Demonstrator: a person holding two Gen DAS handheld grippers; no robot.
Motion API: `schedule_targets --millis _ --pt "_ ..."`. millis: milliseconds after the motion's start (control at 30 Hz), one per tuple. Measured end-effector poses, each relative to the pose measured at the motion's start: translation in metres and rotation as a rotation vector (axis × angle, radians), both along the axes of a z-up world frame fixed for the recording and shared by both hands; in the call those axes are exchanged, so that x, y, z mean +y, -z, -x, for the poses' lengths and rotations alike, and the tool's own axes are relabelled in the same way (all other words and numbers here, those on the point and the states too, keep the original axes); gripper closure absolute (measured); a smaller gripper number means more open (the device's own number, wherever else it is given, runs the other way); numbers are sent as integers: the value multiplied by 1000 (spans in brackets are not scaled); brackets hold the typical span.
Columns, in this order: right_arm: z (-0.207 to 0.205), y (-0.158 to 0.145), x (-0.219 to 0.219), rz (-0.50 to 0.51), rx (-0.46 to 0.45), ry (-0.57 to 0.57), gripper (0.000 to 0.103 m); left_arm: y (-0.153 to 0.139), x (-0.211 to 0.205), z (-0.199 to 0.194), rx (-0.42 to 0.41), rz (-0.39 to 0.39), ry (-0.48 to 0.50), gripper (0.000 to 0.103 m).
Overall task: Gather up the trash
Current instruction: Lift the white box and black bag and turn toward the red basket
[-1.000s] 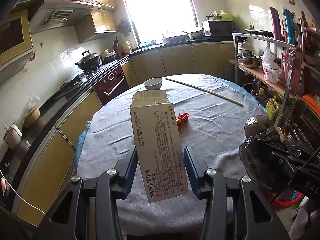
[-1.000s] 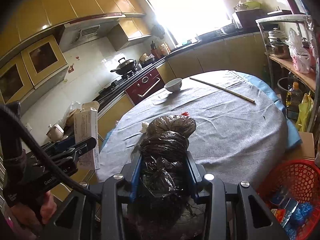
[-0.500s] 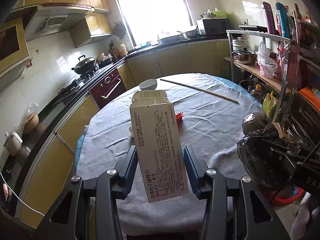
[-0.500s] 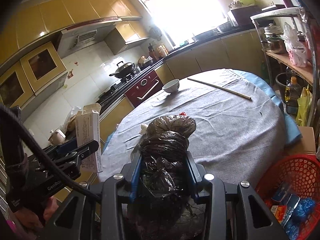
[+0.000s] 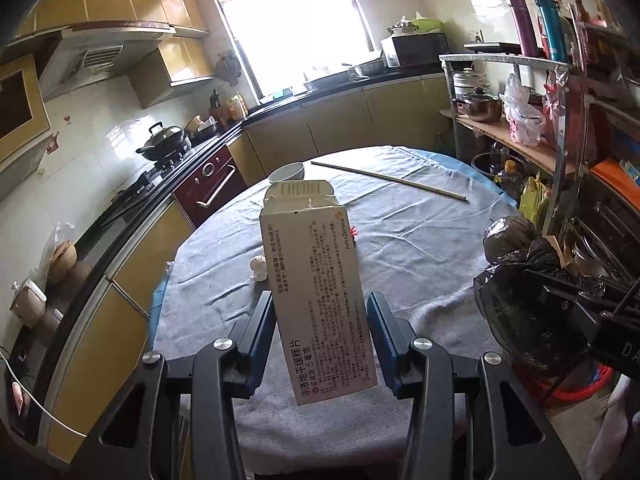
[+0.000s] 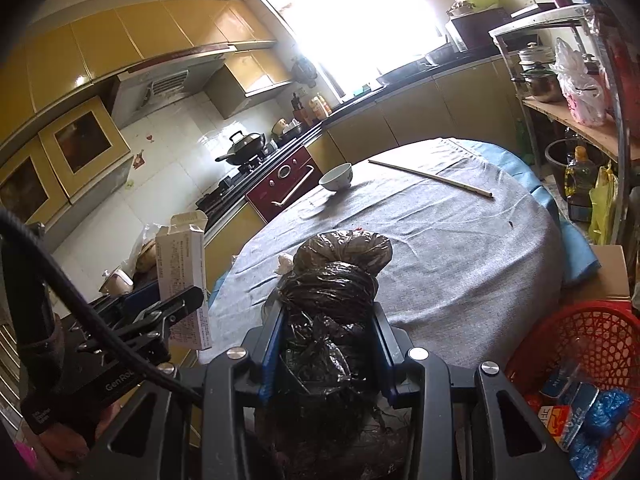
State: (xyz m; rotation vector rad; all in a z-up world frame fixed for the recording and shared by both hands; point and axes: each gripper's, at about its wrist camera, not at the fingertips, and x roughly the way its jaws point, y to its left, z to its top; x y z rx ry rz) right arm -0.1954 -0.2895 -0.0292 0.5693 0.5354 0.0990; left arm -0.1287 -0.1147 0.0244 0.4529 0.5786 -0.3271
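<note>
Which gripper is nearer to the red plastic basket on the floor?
Right. The right gripper, shut on the black plastic bag, is just beside the red plastic basket. The left gripper, holding the white cardboard box, is farther, on the far side.

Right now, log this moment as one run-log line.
left gripper: shut on box | right gripper: shut on black bag | table: tissue, bowl, stick

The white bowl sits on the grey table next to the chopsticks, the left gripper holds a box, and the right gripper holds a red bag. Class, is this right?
One error: the bag in the right gripper is black, not red, as the right wrist view shows. The bowl, table, chopsticks, left gripper and box are as stated.
</note>
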Motion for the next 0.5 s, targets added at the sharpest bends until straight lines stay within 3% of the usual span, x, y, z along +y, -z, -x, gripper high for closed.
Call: schedule_targets --millis 500 --pt "12 11 -27 -29 25 59 61 17 -37 -1 27 -52 67 55"
